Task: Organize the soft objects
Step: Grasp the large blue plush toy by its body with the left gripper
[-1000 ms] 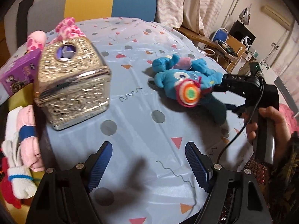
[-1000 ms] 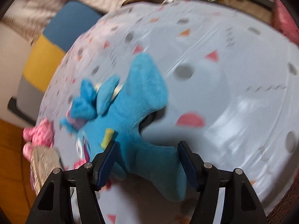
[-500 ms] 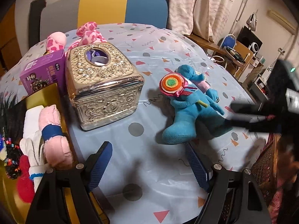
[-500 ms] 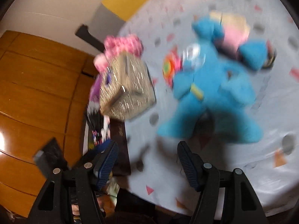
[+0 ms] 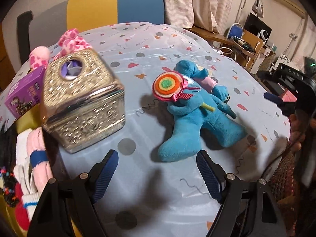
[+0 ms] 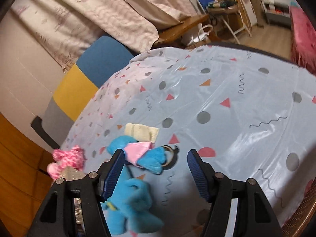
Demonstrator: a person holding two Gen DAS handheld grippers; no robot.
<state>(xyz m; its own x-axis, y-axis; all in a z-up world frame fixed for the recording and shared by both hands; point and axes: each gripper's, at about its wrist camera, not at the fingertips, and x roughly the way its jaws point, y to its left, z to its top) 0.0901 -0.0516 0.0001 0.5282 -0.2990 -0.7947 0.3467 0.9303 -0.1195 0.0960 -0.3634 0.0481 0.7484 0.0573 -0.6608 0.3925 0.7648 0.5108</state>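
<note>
A blue plush toy (image 5: pixel 197 118) with an orange felt lollipop (image 5: pixel 167 85) lies on its back on the patterned tablecloth (image 5: pixel 150 45). My left gripper (image 5: pixel 158 167) is open just in front of the toy's foot, with nothing between its fingers. A hand holds my right gripper (image 5: pixel 276 100) at the table's right edge, apart from the toy. In the right wrist view that gripper (image 6: pixel 156 164) is open above the toy (image 6: pixel 134 197), gripping nothing. A pink cloth (image 6: pixel 138 150) and a cream sock (image 6: pixel 142 133) lie by the toy's head.
A gold embossed tissue box (image 5: pixel 83 102) stands left of the toy. Behind it are a purple carton (image 5: pixel 23 92) and a pink spotted plush (image 5: pixel 71 41). Rolled socks (image 5: pixel 35 158) fill a yellow tray (image 5: pixel 27 118) at the left. A colour-block chair (image 5: pixel 118 6) stands behind the table.
My right gripper held the blue toy by a leg a second ago; it has let go and pulled back to the right. The toy now lies nearer my left gripper.
</note>
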